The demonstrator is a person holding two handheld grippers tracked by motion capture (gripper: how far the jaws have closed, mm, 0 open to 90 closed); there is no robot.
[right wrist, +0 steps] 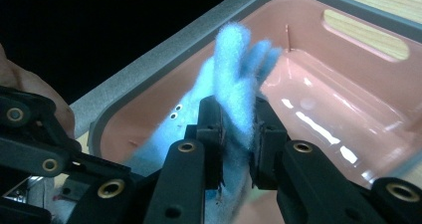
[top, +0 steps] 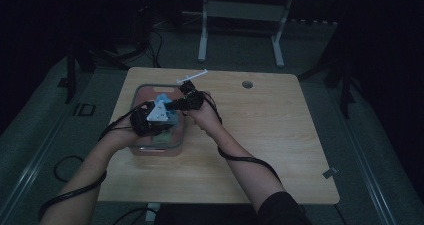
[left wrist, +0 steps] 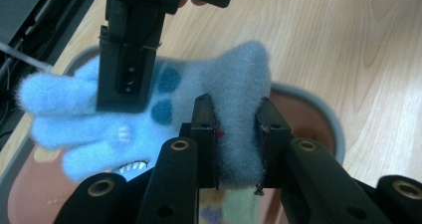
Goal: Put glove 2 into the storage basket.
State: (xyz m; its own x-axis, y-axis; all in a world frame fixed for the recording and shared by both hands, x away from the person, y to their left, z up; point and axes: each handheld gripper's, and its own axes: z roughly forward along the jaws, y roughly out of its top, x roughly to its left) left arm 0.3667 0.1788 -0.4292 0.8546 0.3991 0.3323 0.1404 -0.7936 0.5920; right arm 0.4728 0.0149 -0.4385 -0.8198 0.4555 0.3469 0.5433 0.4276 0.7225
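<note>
From the high view, a wooden table stands in a dim room, with a pink bin rimmed in grey at its left-centre. Both hands meet over the bin. The left gripper, with its grey three-cornered plate on top, and the right gripper hold a small light-blue fluffy glove between them. Most of the glove is hidden by the grippers here, and its shape cannot be made out. A thin white object lies on the table just behind the bin; what it is cannot be told. A round hole sits near the table's far edge. Cables trail from both forearms.

In the left gripper view, the left gripper has its jaws nearly closed, squeezing the glove's cuff end between the pads. The glove's fingers spread leftward, with dark blue spots on its face. The right gripper comes down from the top and covers part of the glove's middle. The bin's rim curves behind.

In the right gripper view, the right gripper has its jaws drawn close on the glove, whose blurred fingers stick up above the pads. The bin's pink inside lies beyond, its handle slot showing table wood. The left gripper's black links show at the lower left, its jaws cut off.
</note>
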